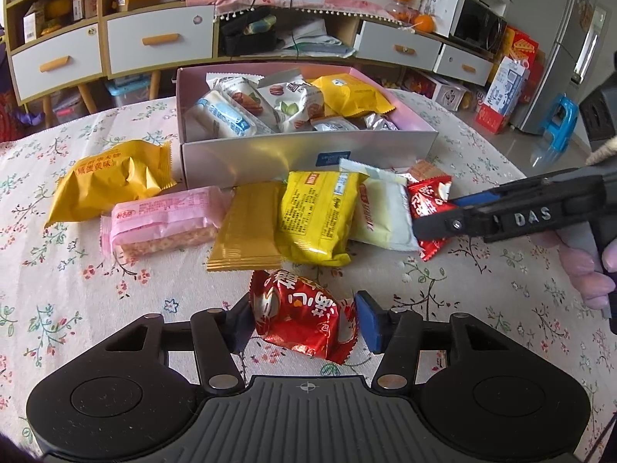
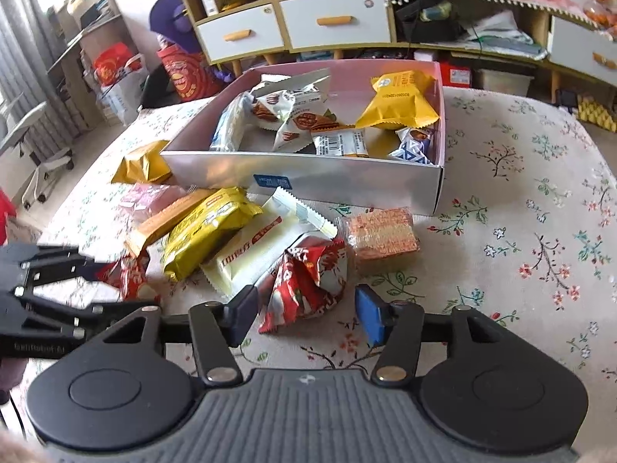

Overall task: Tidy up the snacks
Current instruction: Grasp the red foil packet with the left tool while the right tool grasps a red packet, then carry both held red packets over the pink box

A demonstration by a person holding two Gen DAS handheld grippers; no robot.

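My left gripper [image 1: 302,322] sat low over the floral tablecloth [image 1: 77,301] with a red snack packet [image 1: 302,320] between its fingers. Left pad looked against the wrapper, right blue pad [image 1: 368,322] just beside its crimped edge; fingers fairly wide, not squeezing it. My right gripper [image 2: 304,318] was also spread wide around a second, crumpled red packet [image 2: 308,279], which lay on the cloth mostly ahead of the pads, only its near end between them. The other loose snacks lay in a row just past it: a white bar [image 2: 262,247], a yellow packet [image 2: 204,231], and an orange cracker pack [image 2: 381,233] on the right. The box [image 2: 347,181] behind them was half full of snacks.
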